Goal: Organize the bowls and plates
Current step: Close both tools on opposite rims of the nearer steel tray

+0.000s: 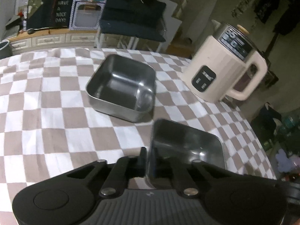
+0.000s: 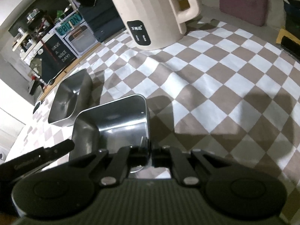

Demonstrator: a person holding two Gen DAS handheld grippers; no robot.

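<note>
Two square steel bowls stand on a checkered tablecloth (image 1: pixel 56 112). The near bowl (image 1: pixel 187 146) is right in front of my left gripper (image 1: pixel 149 153), which is shut on its left wall, one finger inside and one outside. In the right wrist view the same near bowl (image 2: pixel 112 123) has its right wall pinched by my right gripper (image 2: pixel 149 146), also shut. The left gripper's black finger (image 2: pixel 56 150) shows at that bowl's left side. The far bowl (image 1: pixel 121 86) (image 2: pixel 69 97) sits empty and upright a short gap beyond the near one.
A cream electric kettle-like appliance (image 1: pixel 221 71) (image 2: pixel 153 18) stands on the cloth behind the bowls to the right. Beyond the table's far edge are a dark cushioned chair (image 1: pixel 131 18) and a shelf with a sign (image 1: pixel 60 11). Checkered cloth (image 2: pixel 225 86) stretches to the right.
</note>
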